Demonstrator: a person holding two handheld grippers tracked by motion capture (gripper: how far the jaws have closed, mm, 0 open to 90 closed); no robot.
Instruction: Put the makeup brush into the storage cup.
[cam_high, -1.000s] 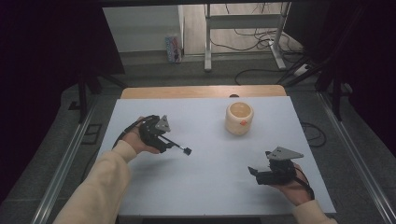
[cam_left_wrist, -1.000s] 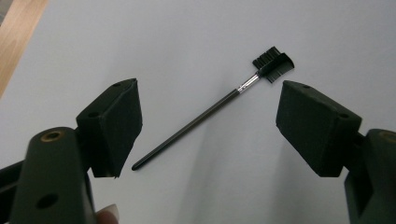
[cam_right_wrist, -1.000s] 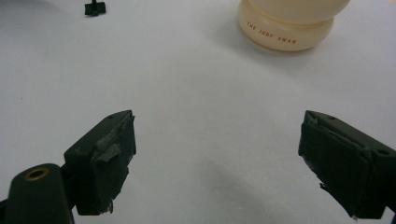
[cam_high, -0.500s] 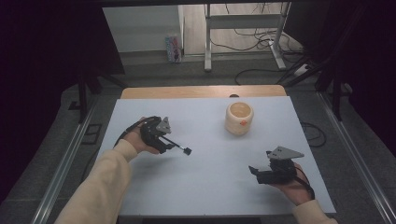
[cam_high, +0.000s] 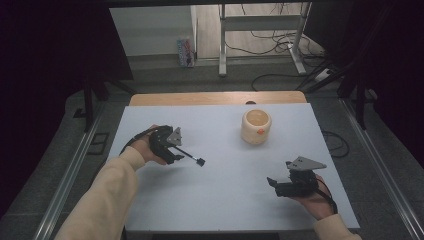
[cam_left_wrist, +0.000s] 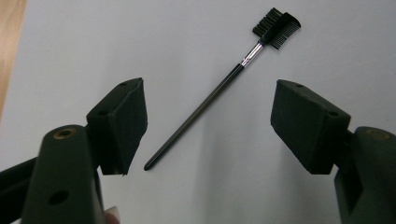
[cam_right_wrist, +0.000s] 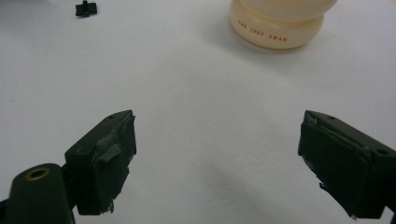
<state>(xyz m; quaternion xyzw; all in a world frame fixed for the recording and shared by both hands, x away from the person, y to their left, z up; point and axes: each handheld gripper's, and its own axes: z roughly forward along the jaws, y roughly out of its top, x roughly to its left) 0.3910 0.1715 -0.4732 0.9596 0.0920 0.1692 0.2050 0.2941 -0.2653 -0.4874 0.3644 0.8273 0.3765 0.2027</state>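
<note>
A thin black eyebrow brush (cam_left_wrist: 205, 100) with a comb-and-bristle head lies flat on the white table. My left gripper (cam_left_wrist: 208, 123) hovers over its handle end with the jaws on either side, not touching it; they have just been closing a little. In the high view the brush (cam_high: 192, 157) sticks out to the right of the left gripper (cam_high: 176, 151). A cream-coloured round cup (cam_high: 256, 126) stands upright at the back right. My right gripper (cam_high: 274, 182) rests low at the front right, open with nothing in it, pointing left. Its own view shows the right gripper (cam_right_wrist: 217, 158) facing the cup (cam_right_wrist: 280, 21).
The white table top (cam_high: 225, 200) ends in a wooden strip (cam_high: 215, 98) at the back. Metal rails run along both sides. Cables and a metal stand frame sit on the floor behind the table.
</note>
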